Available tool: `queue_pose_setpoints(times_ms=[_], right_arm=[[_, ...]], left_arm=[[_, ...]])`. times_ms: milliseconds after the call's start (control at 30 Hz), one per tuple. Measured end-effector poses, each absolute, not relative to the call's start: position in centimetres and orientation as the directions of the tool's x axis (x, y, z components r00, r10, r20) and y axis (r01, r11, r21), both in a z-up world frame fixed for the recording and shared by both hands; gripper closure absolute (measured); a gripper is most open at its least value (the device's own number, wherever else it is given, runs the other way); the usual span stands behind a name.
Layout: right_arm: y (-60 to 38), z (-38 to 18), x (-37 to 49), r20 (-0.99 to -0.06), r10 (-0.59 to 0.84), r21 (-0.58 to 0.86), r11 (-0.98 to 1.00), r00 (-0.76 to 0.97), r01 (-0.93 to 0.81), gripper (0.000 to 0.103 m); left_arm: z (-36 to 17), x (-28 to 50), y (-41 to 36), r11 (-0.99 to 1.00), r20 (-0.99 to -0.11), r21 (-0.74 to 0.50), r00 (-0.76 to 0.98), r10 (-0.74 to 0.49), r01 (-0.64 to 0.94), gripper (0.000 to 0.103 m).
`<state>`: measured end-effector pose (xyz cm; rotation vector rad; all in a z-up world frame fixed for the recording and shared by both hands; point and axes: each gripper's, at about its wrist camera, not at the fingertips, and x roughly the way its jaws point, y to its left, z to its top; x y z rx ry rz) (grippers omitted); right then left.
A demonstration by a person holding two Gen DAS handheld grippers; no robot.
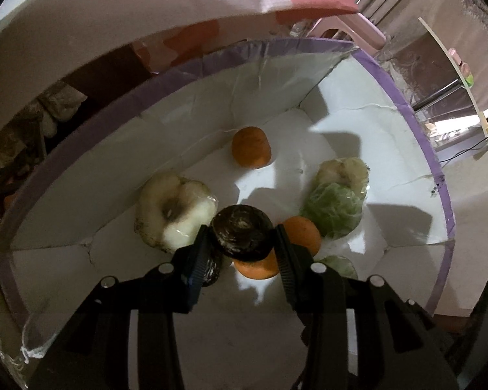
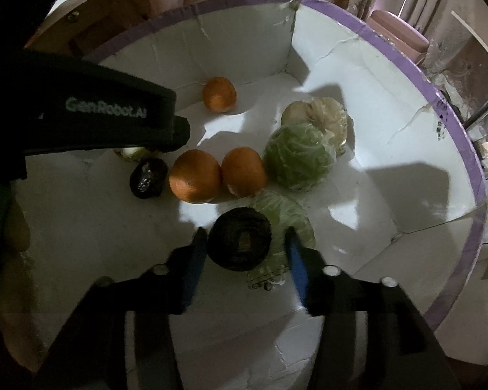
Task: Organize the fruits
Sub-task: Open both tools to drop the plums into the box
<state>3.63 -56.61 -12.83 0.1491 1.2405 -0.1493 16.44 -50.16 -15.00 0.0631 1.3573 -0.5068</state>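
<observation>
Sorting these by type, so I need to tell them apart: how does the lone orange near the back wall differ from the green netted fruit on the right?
The lone orange is bare, smooth and orange; the green netted fruit is pale green in foam mesh. The orange looks smaller. It sits apart, while the green fruit is pressed among its neighbours. Both are roundish and rest on the white box floor, ungripped.

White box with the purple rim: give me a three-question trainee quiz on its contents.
1. Count: how many round orange fruits lie in the white purple-rimmed cardboard box?
2. True or false: all the orange fruits touch one another.
3. What sits between the fingers of the left gripper? A an orange fruit; B a dark round fruit; C a green netted fruit.
Key: 1 three; 2 false; 3 B.
</observation>
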Motion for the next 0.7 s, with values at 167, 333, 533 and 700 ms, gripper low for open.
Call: queue_pose_setpoints(times_ms=[167, 333, 533, 700], right_arm=[[-56.6, -12.7, 3.6, -0.947, -0.033, 0.031, 0.981, 0.319, 0.192, 0.046], [-56.7, -12.3, 3.5, -0.942, -0.047, 0.020, 0.980, 0.331, 0.197, 0.032], [-57.3, -10.8, 2.9, -0.929, -0.070, 0.010, 0.977, 0.363, 0.214, 0.028], [-57.6, -8.3, 2.1, -0.906, -0.102, -0.007, 0.974, 0.411, 0.225, 0.021]], left_arm=[[-15.3, 16.4, -50.3, 0.890, -0.943, -0.244, 0.119, -0.310, 0.385, 0.062], [-15.2, 16.3, -50.3, 0.887, -0.940, -0.250, 0.123, -0.318, 0.387, 0.051], [-14.6, 16.0, -50.3, 0.879, -0.931, -0.272, 0.126, -0.344, 0.391, 0.042], [-12.9, 15.6, -49.8, 0.870, -0.911, -0.312, 0.142, -0.388, 0.381, 0.032]])
